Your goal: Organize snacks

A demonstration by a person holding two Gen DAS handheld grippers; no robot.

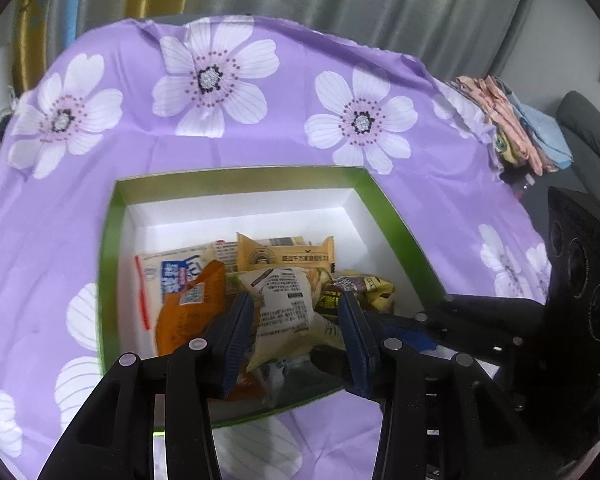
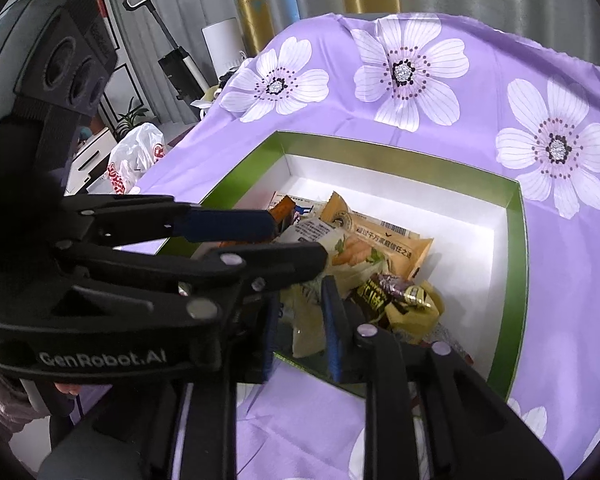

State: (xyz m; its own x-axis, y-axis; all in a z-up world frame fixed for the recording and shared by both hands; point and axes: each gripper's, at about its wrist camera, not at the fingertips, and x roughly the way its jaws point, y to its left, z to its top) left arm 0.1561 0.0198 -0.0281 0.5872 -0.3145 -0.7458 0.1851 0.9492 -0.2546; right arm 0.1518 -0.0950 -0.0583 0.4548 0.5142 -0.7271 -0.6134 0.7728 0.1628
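Green-rimmed box point(image 1: 112, 240) with white inside sits on purple flowered cloth point(image 1: 260, 148); snack packs piled at its near end. Far left in box: white-blue pack point(image 1: 172, 276), then orange pack point(image 1: 192, 316). Left gripper point(image 1: 296, 312) pinches pale printed snack bag point(image 1: 284, 312), blue pads pressed on both sides of it, bag down in box. Yellow pack point(image 1: 284, 254) lies behind it. Right gripper point(image 2: 300, 316) straddles a pale bag's near edge point(image 2: 306, 332); jaws narrowly apart, contact unclear. Dark candy wrappers point(image 2: 396, 292) at right.
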